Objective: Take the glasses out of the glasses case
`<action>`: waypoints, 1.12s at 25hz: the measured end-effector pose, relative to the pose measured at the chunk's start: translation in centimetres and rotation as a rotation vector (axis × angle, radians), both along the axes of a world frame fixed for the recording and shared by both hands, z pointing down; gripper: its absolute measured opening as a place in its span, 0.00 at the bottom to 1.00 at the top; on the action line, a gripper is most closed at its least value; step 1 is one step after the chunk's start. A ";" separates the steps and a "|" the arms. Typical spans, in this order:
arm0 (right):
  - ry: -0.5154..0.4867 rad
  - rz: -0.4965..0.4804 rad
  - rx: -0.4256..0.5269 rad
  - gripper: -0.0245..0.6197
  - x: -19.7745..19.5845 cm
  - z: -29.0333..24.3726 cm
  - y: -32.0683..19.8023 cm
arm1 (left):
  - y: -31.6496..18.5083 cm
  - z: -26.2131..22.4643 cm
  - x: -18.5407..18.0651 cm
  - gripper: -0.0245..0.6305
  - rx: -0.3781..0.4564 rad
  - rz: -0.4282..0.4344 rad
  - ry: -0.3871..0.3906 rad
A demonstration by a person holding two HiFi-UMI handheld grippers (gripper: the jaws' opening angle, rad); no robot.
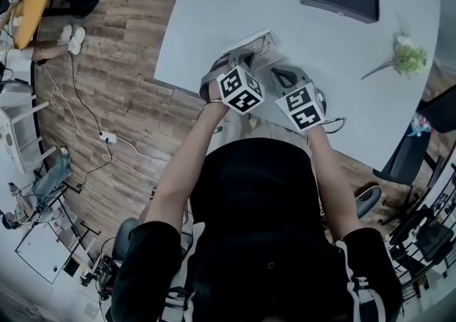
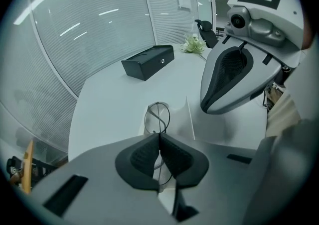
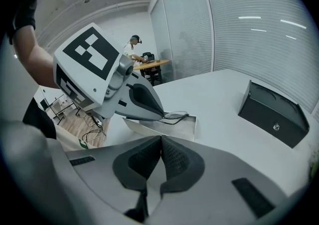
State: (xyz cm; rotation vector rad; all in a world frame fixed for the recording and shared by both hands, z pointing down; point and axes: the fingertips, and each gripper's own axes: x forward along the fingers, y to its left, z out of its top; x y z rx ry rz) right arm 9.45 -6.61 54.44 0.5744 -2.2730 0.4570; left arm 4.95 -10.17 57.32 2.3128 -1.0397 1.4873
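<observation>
Left gripper (image 2: 159,134): pads closed together on a strand of dark wire. That wire belongs to the thin, dark, wire-framed glasses (image 2: 158,117), whose rounded lens loop stands just beyond the jaw tips. The grip is made.

Right gripper (image 3: 160,138): pads meet at the tips and nothing can be seen between them. It is held just beside the right wall of the pale, shallow, open glasses case (image 2: 192,122), above the table. Whether it touches that wall cannot be determined.

Handling assessment: the glasses look very light and springy, and the frame is judged fragile. The wire may bend or twist under a hard squeeze or a sideways pull. The metal is narrow, so it could slip or pivot between the pads. The rim or bridge wire is the sound place to hold. The lens face should be avoided, since it would smear and gives poor purchase. The case also looks light and may ride up with the frame unless it is steadied.

Position: the glasses lie at the near end of the case, directly ahead of the left jaws and partly between them. Whether they have cleared the case floor cannot be told. The case rests near the front edge of the white round-cornered table (image 2: 114,104). A black rectangular box (image 2: 148,61) stands well apart, further back.
</observation>
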 end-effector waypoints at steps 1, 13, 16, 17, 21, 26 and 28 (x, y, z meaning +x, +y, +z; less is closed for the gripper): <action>-0.002 0.009 0.000 0.07 0.0 -0.3 0.0 | -0.1 -0.4 -0.1 0.08 0.011 0.000 0.004; -0.013 0.167 0.069 0.07 -0.8 -3.9 0.8 | 0.1 -7.3 -2.9 0.08 0.162 -0.040 0.130; -0.022 0.220 0.102 0.07 -1.2 -5.6 1.6 | 1.1 -9.4 -4.2 0.08 0.196 -0.063 0.181; -0.026 0.235 0.116 0.07 -1.4 -6.4 2.0 | 1.5 -10.2 -4.7 0.08 0.209 -0.074 0.200; -0.061 0.318 0.175 0.07 -1.7 -9.4 3.1 | 3.5 -13.4 -7.2 0.08 0.258 -0.120 0.284; -0.120 0.412 0.249 0.07 -1.8 -13.7 5.0 | 7.0 -17.6 -10.2 0.08 0.270 -0.173 0.410; -0.157 0.439 0.278 0.07 -2.2 -15.7 5.7 | 8.0 -19.3 -11.2 0.08 0.297 -0.169 0.436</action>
